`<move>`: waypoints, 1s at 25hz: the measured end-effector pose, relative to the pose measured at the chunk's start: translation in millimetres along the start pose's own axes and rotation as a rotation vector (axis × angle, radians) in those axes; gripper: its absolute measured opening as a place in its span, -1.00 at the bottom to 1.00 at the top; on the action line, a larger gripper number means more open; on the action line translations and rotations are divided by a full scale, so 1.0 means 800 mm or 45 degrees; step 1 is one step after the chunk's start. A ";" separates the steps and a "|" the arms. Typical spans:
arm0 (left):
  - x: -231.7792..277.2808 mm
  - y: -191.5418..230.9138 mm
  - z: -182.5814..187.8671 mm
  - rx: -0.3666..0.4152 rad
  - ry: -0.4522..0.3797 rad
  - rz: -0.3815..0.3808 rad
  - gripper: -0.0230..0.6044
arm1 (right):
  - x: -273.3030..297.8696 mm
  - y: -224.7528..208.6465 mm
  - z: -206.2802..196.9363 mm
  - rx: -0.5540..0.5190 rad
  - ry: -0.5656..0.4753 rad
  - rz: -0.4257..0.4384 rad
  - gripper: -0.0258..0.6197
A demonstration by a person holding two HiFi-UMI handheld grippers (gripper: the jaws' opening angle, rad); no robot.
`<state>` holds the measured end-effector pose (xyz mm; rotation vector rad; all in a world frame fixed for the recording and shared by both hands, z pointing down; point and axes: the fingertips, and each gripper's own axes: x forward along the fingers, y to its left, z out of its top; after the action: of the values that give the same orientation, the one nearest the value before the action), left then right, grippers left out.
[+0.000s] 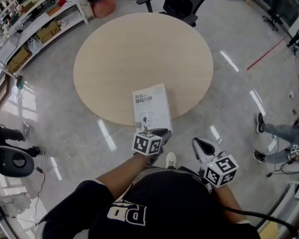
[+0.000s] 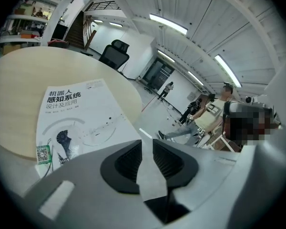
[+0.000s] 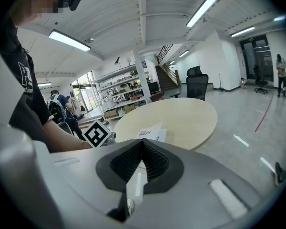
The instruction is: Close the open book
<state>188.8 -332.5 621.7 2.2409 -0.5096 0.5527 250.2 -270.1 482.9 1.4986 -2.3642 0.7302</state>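
Book [image 1: 151, 108]: shut, cover up, at table's [image 1: 139, 49] near edge | left gripper [image 2: 147, 146]: jaws slightly apart, empty | right gripper [image 3: 142, 143]: jaws together, empty | handling: probably light, flexible, glossy paperback; pinch its near edge.

Left hand-held gripper [image 1: 162, 132] covers the book [image 1: 150, 105] (its near edge).

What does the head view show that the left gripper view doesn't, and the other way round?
Only the head view: the whole round table, the right gripper, the shelves. Only the left gripper view: ceiling lights and the left gripper, its jaws slightly apart, nothing between. Both: the closed book near the table's edge and a black office chair.
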 end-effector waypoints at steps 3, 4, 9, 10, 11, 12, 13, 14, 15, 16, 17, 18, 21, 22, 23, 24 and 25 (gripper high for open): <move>0.007 -0.013 -0.006 0.020 0.045 -0.057 -0.58 | 0.001 -0.004 0.004 -0.010 0.010 0.007 -0.89; 0.009 -0.018 -0.008 0.030 0.058 -0.075 -0.55 | 0.002 -0.005 0.003 -0.015 0.014 0.013 -0.89; -0.006 -0.021 -0.009 0.029 0.026 -0.090 -0.55 | 0.013 0.001 0.006 -0.038 0.034 0.051 -0.90; -0.014 -0.020 -0.007 0.014 0.011 -0.087 -0.55 | 0.016 0.005 0.008 -0.043 0.039 0.064 -0.89; -0.023 -0.019 -0.003 0.000 -0.007 -0.084 -0.58 | 0.020 0.011 0.009 -0.049 0.045 0.079 -0.90; -0.033 -0.018 0.001 -0.010 -0.028 -0.080 -0.61 | 0.025 0.017 0.011 -0.057 0.051 0.096 -0.89; -0.043 -0.017 0.005 -0.016 -0.048 -0.076 -0.63 | 0.031 0.023 0.012 -0.066 0.056 0.115 -0.89; -0.053 -0.016 0.008 -0.019 -0.069 -0.072 -0.70 | 0.037 0.030 0.014 -0.074 0.061 0.134 -0.89; -0.065 -0.014 0.011 -0.020 -0.088 -0.068 -0.78 | 0.045 0.037 0.014 -0.083 0.066 0.154 -0.90; -0.077 -0.011 0.012 -0.022 -0.108 -0.061 -0.81 | 0.053 0.045 0.013 -0.090 0.071 0.174 -0.89; -0.090 -0.006 0.012 -0.025 -0.129 -0.051 -0.88 | 0.061 0.053 0.012 -0.096 0.076 0.192 -0.89; -0.104 -0.002 0.013 -0.029 -0.151 -0.041 -0.90 | 0.070 0.062 0.010 -0.101 0.080 0.208 -0.90; -0.149 0.009 0.017 -0.027 -0.222 -0.011 -0.90 | 0.091 0.090 0.005 -0.114 0.090 0.248 -0.89; -0.164 0.012 0.020 -0.018 -0.241 -0.001 -0.90 | 0.097 0.100 0.004 -0.120 0.094 0.260 -0.89; -0.178 0.014 0.022 -0.004 -0.257 0.009 -0.90 | 0.103 0.111 0.002 -0.127 0.098 0.271 -0.89; -0.191 0.017 0.023 0.019 -0.268 0.016 -0.90 | 0.109 0.122 -0.001 -0.134 0.104 0.280 -0.89; -0.205 0.020 0.023 0.050 -0.273 0.023 -0.90 | 0.115 0.133 -0.004 -0.141 0.110 0.285 -0.89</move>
<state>49.3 -325.8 532.7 2.3484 -0.6326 0.3349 114.1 -302.6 498.0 1.1476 -2.4872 0.6848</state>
